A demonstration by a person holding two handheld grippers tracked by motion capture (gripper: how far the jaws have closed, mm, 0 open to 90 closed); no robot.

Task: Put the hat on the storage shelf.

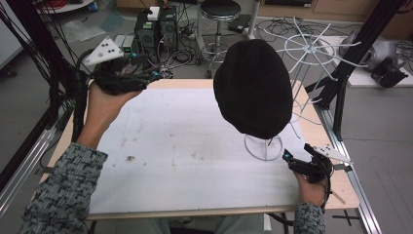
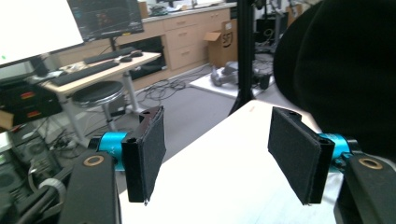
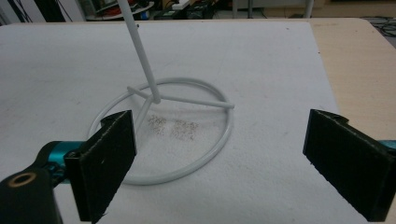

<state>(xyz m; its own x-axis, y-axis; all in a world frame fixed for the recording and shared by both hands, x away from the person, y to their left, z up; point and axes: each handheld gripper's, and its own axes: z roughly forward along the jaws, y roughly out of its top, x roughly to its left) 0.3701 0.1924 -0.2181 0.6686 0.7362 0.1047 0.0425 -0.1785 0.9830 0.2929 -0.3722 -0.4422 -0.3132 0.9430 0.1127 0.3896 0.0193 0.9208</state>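
Both tongs are spread and empty: left tongs [image 1: 155, 74] at ten o'clock, right tongs [image 1: 287, 157] by the stand [image 1: 263, 147]; approach the hat [image 1: 253, 87] level.

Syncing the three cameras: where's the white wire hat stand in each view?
High view: white wire hat stand's ring base right of centre on the table, its top under the black knit cap.
Left gripper view: stand itself not in it; the cap it carries is at upper right.
Right gripper view: ring base and pole at centre, beyond the open tongs.
Shared landmark: white table mat.
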